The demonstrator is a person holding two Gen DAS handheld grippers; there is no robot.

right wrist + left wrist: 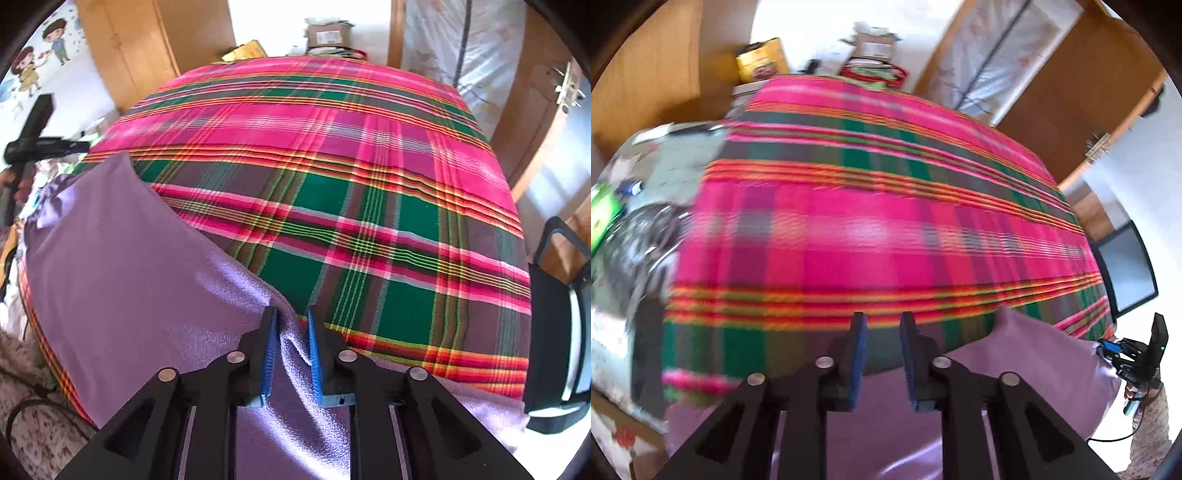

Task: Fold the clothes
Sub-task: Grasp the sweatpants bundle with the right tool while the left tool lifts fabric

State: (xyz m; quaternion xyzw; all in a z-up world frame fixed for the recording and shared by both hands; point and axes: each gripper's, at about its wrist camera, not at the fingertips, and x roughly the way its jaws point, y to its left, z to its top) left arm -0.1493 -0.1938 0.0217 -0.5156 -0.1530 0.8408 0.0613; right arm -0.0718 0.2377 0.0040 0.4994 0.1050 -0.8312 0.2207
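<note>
A purple garment [129, 258] lies spread on the near left part of a bed with a pink, green and orange plaid cover [369, 184]. My right gripper [291, 317] stands over the garment's right edge. Its blue pads are apart, a raised fold of purple cloth runs between them, and the pads do not press on it. In the left wrist view the garment [1034, 369] fills the lower part, against the plaid cover [849, 221]. My left gripper [882, 325] hangs open above the garment's far edge, nothing held. The picture is blurred.
Wooden wardrobes [125, 48] and a door [535, 122] stand behind the bed. Boxes [328, 35] are stacked at its far end. A black chair [561, 332] is at the right; clutter [635, 206] lies to the left. A dark screen [1126, 273] stands at the bed's right side.
</note>
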